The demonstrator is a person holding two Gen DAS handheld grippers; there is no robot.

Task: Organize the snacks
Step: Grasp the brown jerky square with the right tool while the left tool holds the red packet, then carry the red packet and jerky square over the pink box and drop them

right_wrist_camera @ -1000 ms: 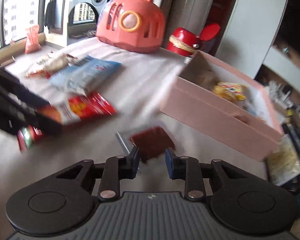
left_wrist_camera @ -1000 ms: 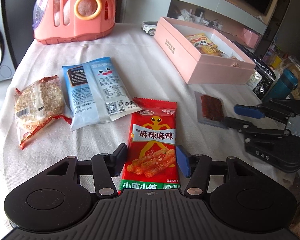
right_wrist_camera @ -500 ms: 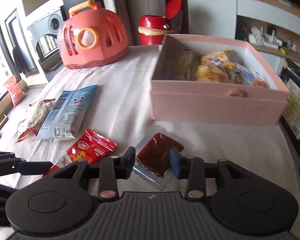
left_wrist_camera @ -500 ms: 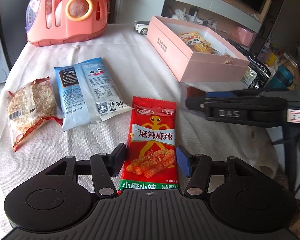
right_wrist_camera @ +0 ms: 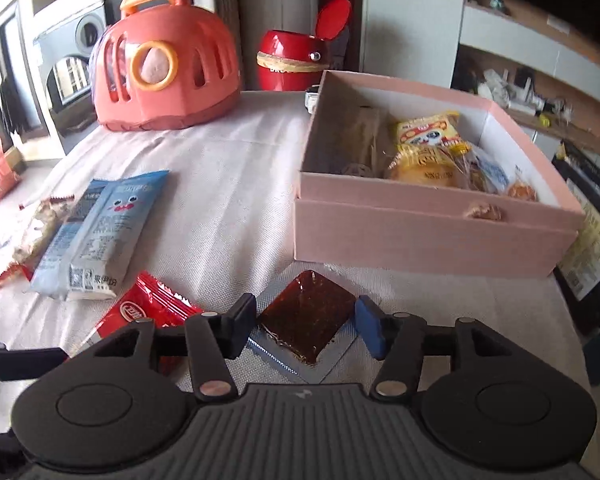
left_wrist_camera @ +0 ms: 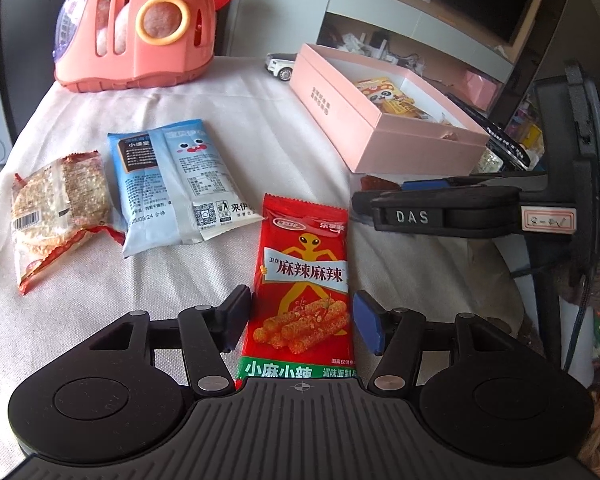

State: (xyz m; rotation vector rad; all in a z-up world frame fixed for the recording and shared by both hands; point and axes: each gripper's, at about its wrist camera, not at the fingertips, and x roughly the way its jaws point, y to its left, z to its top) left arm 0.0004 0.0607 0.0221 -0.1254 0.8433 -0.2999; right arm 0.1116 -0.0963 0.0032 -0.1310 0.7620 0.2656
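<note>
Right wrist view, right gripper (right_wrist_camera: 306, 322) wide around dark glossy brown snack (right_wrist_camera: 306, 314) in clear packet, lying flat.

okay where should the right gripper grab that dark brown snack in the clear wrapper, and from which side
Judging by its pose, pinch the dark brown snack across its left and right corners, coming from the near side. It lies flat, turned diamond-wise, and those corners already point toward the open right gripper's fingers.

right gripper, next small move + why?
Probably close the right gripper on the dark jerky packet: its jaws are open on either side of it, the packet lies on the cloth, and the pink box sits just beyond.
</note>
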